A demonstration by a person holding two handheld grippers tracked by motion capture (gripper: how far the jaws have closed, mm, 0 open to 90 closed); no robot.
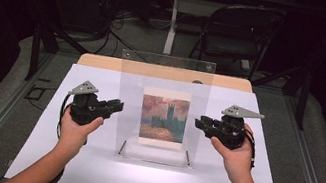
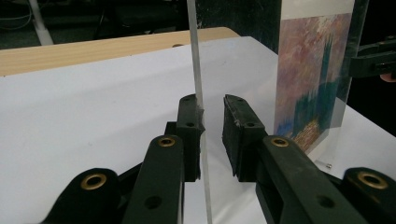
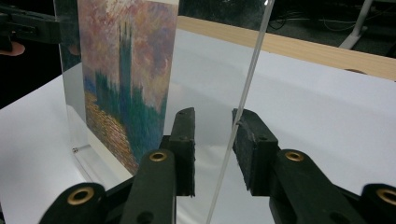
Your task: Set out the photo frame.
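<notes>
Clear acrylic frame (image 1: pixel 161 106) with the painting print (image 1: pixel 163 118) stands upright mid-desk (image 1: pixel 86 169) on a white sheet. Left tongs (image 1: pixel 117 107) straddle its left edge, one pad touching, the other clear; right tongs (image 1: pixel 199 122) straddle the right edge, gap both sides, nothing clamped yet. I judge the panel stiff, light, slick, scratch-prone, so I'd pinch both side edges mid-height, squarely, with even pressure

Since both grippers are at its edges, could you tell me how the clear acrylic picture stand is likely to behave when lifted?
The acrylic stand looks stiff, with thin, straight edges. Its glossy faces may slip in the pads. Tall on a narrow base, it probably tips easily.
</notes>
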